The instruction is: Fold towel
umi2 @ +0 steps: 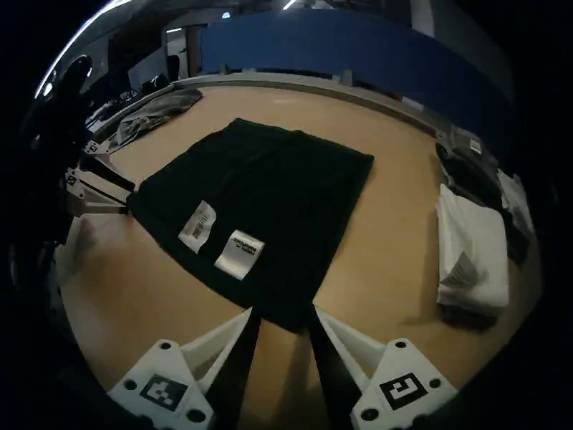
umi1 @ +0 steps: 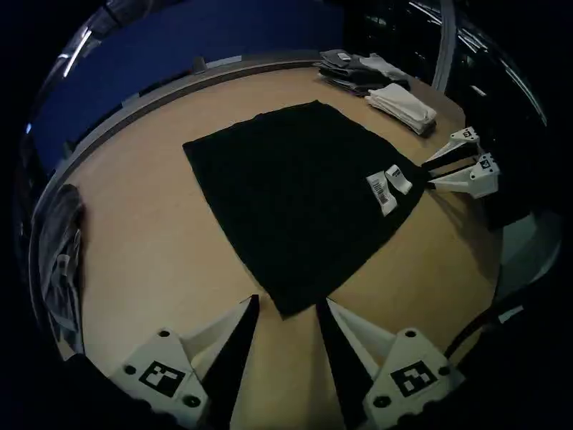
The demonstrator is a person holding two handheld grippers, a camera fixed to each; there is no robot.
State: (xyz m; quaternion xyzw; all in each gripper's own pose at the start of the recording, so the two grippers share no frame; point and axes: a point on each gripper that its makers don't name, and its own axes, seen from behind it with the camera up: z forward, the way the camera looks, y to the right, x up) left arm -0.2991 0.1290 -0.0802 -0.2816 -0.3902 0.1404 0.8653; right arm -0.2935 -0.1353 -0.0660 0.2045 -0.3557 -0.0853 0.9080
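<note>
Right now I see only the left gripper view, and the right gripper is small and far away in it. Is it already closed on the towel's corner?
Observer: No. In the right gripper view the right gripper is open. The corner of the towel lies between its fingers, not gripped.
Operator: Is that corner lying flat?
Observer: Yes, flat on the table, with a white label face up a little beyond it.

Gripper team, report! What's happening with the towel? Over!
Left gripper and right gripper open, each at a corner. Towel flat, unfolded. Stack well aside.
</note>
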